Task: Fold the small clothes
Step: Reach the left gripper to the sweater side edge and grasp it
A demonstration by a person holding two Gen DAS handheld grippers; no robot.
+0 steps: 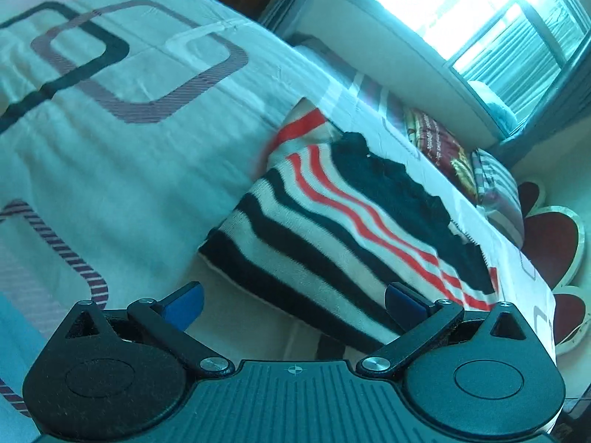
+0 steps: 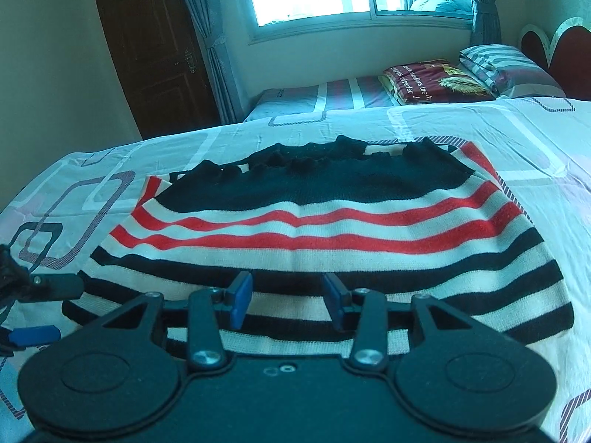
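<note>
Sweater (image 2: 314, 229) lies flat; both tongs (image 1: 293, 304) (image 2: 288, 297) gape, holding nothing.

A striped knit garment (image 2: 314, 232) is spread flat on the patterned bedsheet (image 2: 546, 170), its dark ruffled edge turned away from the camera. The right gripper (image 2: 288, 297) is held over the garment's near hem with its blue-padded jaws parted. The left gripper (image 2: 40, 306) is seen just beside the garment's left edge. Folded bedding (image 2: 432, 81) is stacked beyond the garment.
</note>
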